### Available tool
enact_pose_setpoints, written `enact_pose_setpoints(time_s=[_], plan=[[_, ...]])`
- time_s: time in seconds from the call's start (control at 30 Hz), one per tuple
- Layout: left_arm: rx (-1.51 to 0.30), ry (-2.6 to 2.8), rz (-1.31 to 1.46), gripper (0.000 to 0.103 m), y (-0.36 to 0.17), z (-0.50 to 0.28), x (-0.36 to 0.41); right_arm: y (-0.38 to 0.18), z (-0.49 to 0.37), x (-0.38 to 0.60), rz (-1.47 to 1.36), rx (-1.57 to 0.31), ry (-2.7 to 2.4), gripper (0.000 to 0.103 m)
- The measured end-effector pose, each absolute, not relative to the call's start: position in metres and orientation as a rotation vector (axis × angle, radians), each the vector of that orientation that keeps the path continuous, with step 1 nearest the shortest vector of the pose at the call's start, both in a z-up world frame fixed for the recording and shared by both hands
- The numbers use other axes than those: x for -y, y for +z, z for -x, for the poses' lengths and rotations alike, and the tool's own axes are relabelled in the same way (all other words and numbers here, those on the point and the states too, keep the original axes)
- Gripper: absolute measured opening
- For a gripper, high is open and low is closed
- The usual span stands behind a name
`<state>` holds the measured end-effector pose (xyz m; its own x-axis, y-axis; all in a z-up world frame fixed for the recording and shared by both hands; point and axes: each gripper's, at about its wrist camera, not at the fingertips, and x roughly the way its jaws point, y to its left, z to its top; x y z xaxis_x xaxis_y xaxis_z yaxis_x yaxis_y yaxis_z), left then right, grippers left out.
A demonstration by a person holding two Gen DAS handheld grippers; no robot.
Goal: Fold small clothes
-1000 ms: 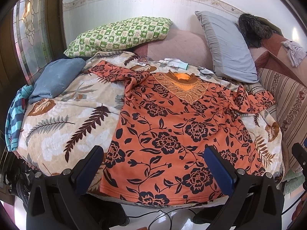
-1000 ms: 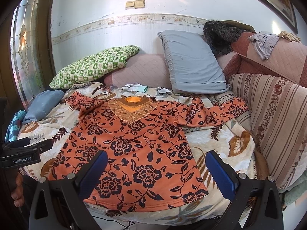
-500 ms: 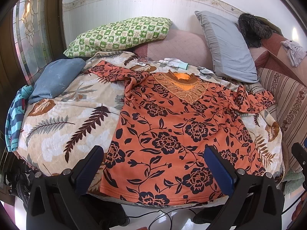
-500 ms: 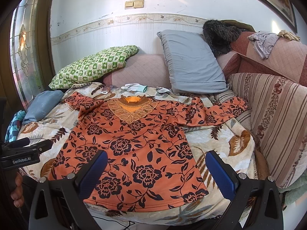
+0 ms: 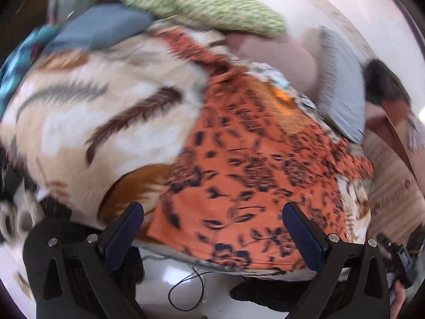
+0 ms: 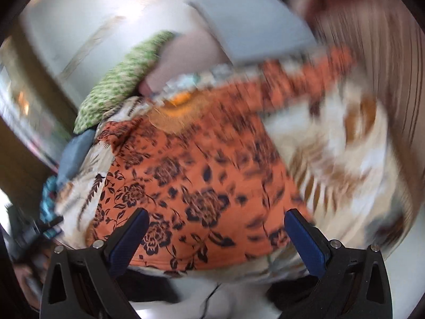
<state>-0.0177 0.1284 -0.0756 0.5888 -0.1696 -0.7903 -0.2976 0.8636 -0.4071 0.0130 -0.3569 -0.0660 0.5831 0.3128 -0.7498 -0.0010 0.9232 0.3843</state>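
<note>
An orange top with black flowers (image 5: 252, 164) lies spread flat on a leaf-print bedspread (image 5: 101, 111), neck away from me, sleeves out to both sides. It also shows in the right wrist view (image 6: 202, 175). Both views are blurred by motion and tilted. My left gripper (image 5: 215, 228) is open and empty, just in front of the top's hem near its left corner. My right gripper (image 6: 216, 232) is open and empty, over the hem's right half.
A green checked pillow (image 5: 207, 8), a grey pillow (image 5: 342, 90) and a folded blue cloth (image 5: 103, 26) lie at the far side. A striped sofa arm (image 6: 385, 61) stands at the right. White floor with a cable (image 5: 186, 289) is below the bed edge.
Both grippers have swung and tilted fast and moved closer to the top's hem, the left leaning right, the right leaning left. The top has not moved. Both stay open.
</note>
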Motion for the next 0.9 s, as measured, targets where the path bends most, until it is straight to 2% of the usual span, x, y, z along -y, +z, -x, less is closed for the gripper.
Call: enact_pose_setpoints(time_s=[0.1,0.2,0.3,0.37,0.43,0.6,0.63,0.67,0.7,0.73,0.77,0.8,0.87,0.9], plan=[[-0.963,0.078,0.601,0.103,-0.096,0.019,-0.142,-0.101,-0.032,0.382,-0.487,-1.023,0.191,0.102],[-0.986,0.051,0.660,0.103,-0.111,0.018,-0.149,-0.120,-0.047,0.399,-0.534,-1.046,0.147,0.097],[-0.991,0.027,0.727,0.103,-0.122,0.015,-0.152,-0.130,-0.055,0.414,-0.541,-1.045,0.101,0.096],[-1.009,0.019,0.739,0.097,-0.128,0.012,-0.152,-0.137,-0.064,0.422,-0.524,-1.074,0.073,0.093],[-1.032,0.002,0.747,0.092,-0.133,0.008,-0.149,-0.147,-0.069,0.426,-0.533,-1.109,0.075,0.082],[-1.067,0.006,0.751,0.088,-0.145,0.005,-0.147,-0.168,-0.073,0.421,-0.510,-1.179,0.100,0.060],[-1.076,0.008,0.754,0.084,-0.148,0.005,-0.148,-0.170,-0.074,0.420,-0.510,-1.183,0.107,0.055],[-1.092,0.016,0.746,0.073,-0.150,0.004,-0.148,-0.173,-0.073,0.418,-0.509,-1.189,0.110,0.052],[-1.115,0.024,0.718,0.061,-0.151,0.003,-0.147,-0.174,-0.073,0.417,-0.509,-1.191,0.114,0.046],[-1.148,0.029,0.681,0.033,-0.153,0.000,-0.144,-0.175,-0.073,0.416,-0.509,-1.195,0.118,0.036],[-1.181,0.039,0.650,0.013,-0.156,-0.001,-0.143,-0.177,-0.073,0.416,-0.504,-1.201,0.118,0.036],[-1.203,0.057,0.637,0.008,-0.159,-0.002,-0.143,-0.178,-0.073,0.415,-0.502,-1.206,0.123,0.032],[-1.212,0.063,0.636,0.007,-0.160,-0.001,-0.145,-0.181,-0.074,0.413,-0.502,-1.225,0.134,0.026],[-1.214,0.074,0.609,0.006,-0.157,-0.001,-0.144,-0.181,-0.074,0.411,-0.497,-1.233,0.141,0.019]])
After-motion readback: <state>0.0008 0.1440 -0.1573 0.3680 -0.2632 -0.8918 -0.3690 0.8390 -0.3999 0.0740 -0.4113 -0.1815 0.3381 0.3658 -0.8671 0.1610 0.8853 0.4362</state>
